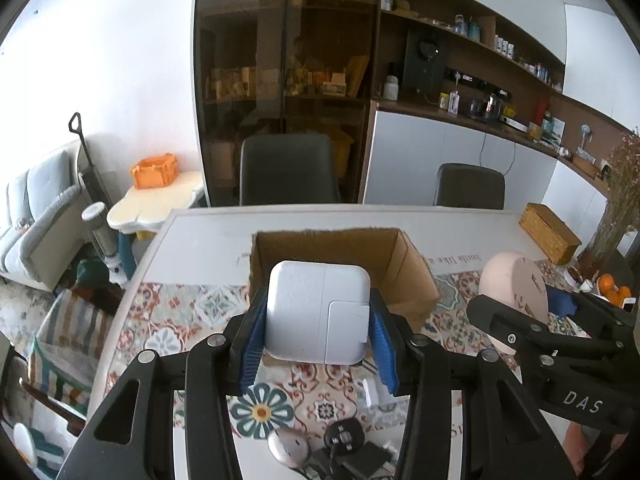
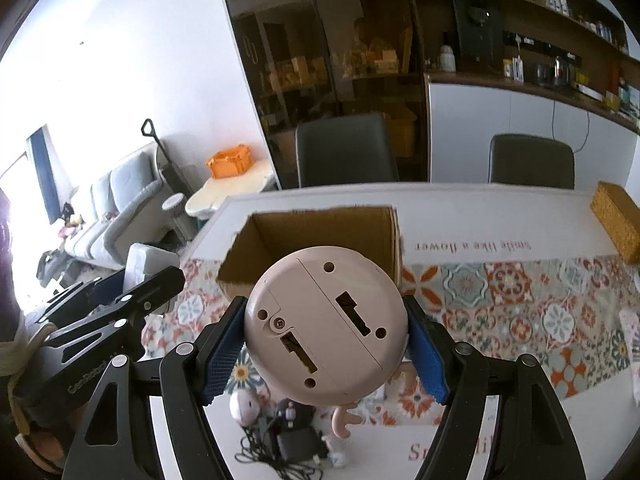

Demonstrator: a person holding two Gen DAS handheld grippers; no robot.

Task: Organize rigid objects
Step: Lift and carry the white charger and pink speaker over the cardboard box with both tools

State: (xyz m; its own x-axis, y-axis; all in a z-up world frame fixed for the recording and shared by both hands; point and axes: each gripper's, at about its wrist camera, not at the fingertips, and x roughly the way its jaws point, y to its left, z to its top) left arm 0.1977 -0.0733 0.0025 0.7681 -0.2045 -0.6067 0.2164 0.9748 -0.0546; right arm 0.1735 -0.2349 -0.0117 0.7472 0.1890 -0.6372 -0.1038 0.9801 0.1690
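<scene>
Left gripper (image 1: pixel 318 320) clamps charger (image 1: pixel 318 312); box (image 1: pixel 416 276) beyond

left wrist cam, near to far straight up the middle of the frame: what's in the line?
Black plug and cable clutter → white power adapter clamped in the left gripper → open cardboard box → bare white tabletop → dark chair → glass-front cabinet.

White square charger (image 1: pixel 318 312) and pink round clock (image 2: pixel 325 322) held before open cardboard box (image 1: pixel 340 256).
</scene>
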